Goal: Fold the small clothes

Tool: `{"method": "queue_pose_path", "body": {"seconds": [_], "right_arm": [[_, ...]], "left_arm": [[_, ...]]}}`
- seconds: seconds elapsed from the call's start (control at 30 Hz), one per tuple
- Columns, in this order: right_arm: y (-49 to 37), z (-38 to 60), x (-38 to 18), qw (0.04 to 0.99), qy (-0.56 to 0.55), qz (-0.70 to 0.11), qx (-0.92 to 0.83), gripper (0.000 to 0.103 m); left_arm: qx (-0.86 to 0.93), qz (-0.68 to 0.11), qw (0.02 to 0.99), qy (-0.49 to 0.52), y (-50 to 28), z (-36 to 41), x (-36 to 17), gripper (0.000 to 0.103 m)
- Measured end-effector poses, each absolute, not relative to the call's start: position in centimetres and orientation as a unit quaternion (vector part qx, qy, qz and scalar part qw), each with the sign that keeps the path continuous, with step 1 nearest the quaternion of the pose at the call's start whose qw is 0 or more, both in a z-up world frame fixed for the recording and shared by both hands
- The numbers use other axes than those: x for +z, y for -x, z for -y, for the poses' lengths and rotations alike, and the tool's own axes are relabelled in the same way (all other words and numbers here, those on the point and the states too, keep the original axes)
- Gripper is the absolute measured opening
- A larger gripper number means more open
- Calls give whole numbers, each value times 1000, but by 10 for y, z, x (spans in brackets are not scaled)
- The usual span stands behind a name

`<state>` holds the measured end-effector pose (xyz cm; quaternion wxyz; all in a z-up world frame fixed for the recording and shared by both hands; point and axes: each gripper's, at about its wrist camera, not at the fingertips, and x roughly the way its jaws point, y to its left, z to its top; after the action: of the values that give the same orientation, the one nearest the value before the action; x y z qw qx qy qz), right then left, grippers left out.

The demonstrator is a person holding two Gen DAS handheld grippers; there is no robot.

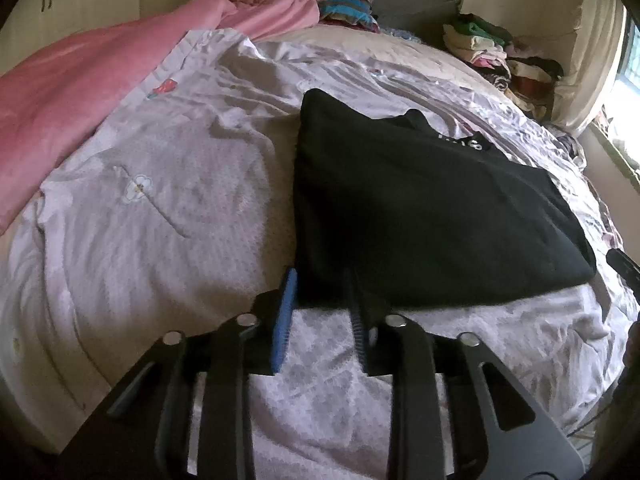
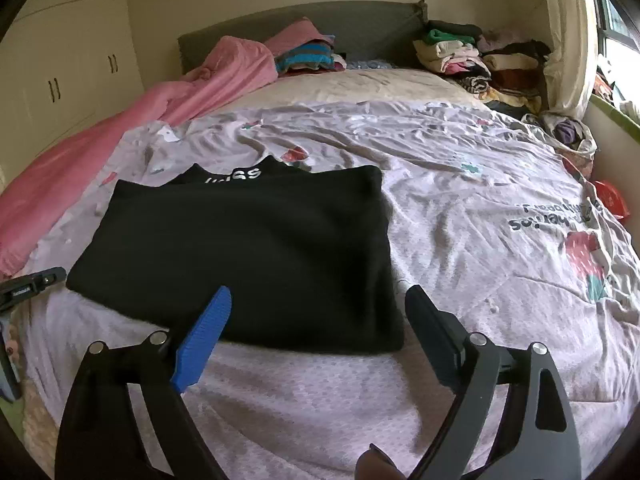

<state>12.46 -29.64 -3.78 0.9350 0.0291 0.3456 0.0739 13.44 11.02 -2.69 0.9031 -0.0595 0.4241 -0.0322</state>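
A black garment (image 1: 420, 216) (image 2: 240, 248) lies folded into a flat rectangle on the lilac bedcover (image 1: 160, 200) (image 2: 480, 184), its collar with white lettering (image 2: 236, 176) at the far side. My left gripper (image 1: 322, 276) is at the garment's near left corner. Its blue and dark fingers stand a little apart, with the corner lying between the tips and not pinched. My right gripper (image 2: 320, 296) is wide open over the garment's near right edge, and nothing is held. Each gripper shows at the edge of the other's view: the left gripper (image 2: 32, 280) and the right gripper (image 1: 624, 268).
A pink blanket (image 1: 80, 80) (image 2: 120, 152) is bunched along the bed's left side. Piles of folded clothes (image 1: 492, 48) (image 2: 472, 56) sit by the grey headboard (image 2: 360, 28). A cream wardrobe (image 2: 60, 60) stands at the left, and a red object (image 2: 612, 200) lies at the right edge.
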Motion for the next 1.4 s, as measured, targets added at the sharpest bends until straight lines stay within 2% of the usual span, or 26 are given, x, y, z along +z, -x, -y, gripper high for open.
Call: {"method": "queue_pose_path", "body": {"seconds": [0.03, 0.07, 0.4, 0.47, 0.5, 0.63, 0.8, 1.07, 1.17, 1.27, 1.33, 1.4], "right_arm": [[-124, 296, -38, 935, -27, -347, 74, 90], [-124, 296, -38, 935, -26, -347, 72, 91], [-123, 296, -47, 931, -30, -356, 70, 91], [-123, 294, -48, 931, -28, -357, 73, 91], [-122, 293, -48, 931, -28, -356, 74, 91], [-121, 288, -46, 931, -27, -354, 79, 91], [-118, 283, -43, 933, -22, -350, 85, 91], [-114, 277, -43, 933, -17, -349, 91, 91], [-111, 275, -41, 934, -16, -345, 93, 94], [-107, 271, -39, 935, -10, -341, 95, 95], [-105, 269, -36, 937, -5, -337, 91, 96], [-103, 267, -34, 939, -2, -332, 90, 98]], "left_arm": [[-33, -423, 904, 62, -133, -111, -26, 32], [-33, -421, 904, 64, -133, -111, -26, 34], [-50, -436, 883, 166, -161, -131, -43, 34], [-65, -443, 876, 179, -168, -132, -48, 23], [-71, -447, 873, 183, -169, -132, -50, 10], [-82, -445, 872, 186, -162, -133, -50, 4], [-69, -443, 879, 164, -149, -131, -47, 3], [-56, -434, 891, 123, -139, -121, -32, 18], [-59, -427, 896, 111, -132, -116, -25, 30], [-63, -423, 898, 103, -126, -111, -20, 35], [-66, -418, 901, 96, -122, -106, -14, 43], [-66, -413, 904, 89, -118, -103, -9, 46]]}}
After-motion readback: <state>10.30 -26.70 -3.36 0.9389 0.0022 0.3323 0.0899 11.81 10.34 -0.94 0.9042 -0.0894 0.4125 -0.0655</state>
